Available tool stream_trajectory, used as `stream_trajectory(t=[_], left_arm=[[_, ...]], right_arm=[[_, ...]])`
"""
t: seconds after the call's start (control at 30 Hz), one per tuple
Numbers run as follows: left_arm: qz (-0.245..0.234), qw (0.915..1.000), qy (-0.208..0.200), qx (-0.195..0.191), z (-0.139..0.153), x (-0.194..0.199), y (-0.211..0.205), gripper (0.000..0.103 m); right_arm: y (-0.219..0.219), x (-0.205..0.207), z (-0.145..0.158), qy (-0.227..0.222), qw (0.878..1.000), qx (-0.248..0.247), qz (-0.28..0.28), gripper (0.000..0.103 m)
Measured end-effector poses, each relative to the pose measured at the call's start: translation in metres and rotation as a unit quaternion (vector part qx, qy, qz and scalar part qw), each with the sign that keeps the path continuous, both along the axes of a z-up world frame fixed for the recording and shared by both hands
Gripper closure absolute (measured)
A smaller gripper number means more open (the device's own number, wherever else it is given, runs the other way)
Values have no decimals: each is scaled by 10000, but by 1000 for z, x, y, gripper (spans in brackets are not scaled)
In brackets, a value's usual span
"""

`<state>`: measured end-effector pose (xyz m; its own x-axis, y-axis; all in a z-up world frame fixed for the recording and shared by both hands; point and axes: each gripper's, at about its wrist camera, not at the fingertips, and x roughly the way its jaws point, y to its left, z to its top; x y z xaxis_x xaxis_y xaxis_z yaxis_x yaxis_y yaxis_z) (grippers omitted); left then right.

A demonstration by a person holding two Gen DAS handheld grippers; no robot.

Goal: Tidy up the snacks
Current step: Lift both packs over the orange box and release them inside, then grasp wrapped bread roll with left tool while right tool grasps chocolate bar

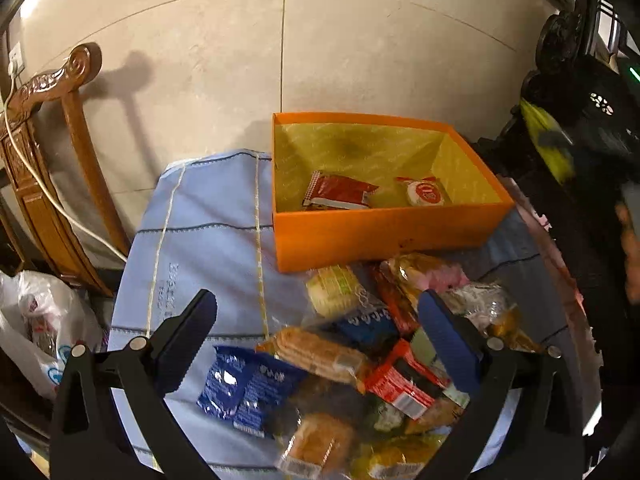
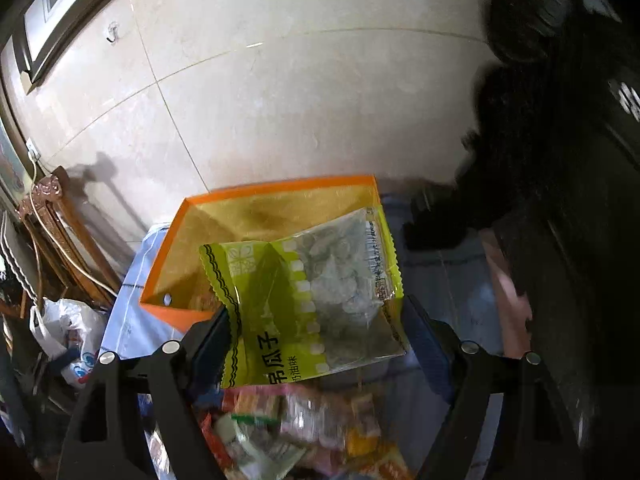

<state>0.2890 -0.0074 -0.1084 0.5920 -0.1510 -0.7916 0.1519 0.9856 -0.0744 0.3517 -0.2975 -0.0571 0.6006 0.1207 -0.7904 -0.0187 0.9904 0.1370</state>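
Over the orange box (image 2: 168, 314), a packet (image 2: 304, 292) fills the right jaws, grip unclear; left jaws gape.

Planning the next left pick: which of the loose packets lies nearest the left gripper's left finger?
The blue twin packet. It lies alone on the cloth at the pile's left edge, just beside that finger; the others sit further right.
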Motion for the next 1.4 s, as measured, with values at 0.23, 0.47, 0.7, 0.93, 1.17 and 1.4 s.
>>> stream_trajectory(t=[0.23, 0.47, 0.7, 0.93, 1.17, 1.4], left_arm=[[160, 9998, 92, 33, -3, -18, 12, 4], [475, 9981, 324, -203, -31, -52, 52, 4], [329, 9932, 1044, 392, -103, -72, 35, 5], [5, 9918, 904, 898, -131, -77, -4, 4], [-56, 9890, 1097, 989, -162, -80, -12, 4], [-386, 9928, 937, 645, -155, -91, -7, 48]], right_arm=[[10, 69, -29, 1063, 9942, -163, -71, 7], [3, -5, -66, 1329, 9907, 279, -2, 4], [44, -125, -169, 2206, 9745, -140, 376, 5], [27, -149, -188, 2513, 9679, 27, -38, 6], [72, -163, -211, 2381, 9649, -1054, 350, 22], [92, -176, -211, 2308, 9643, -860, 970, 85]])
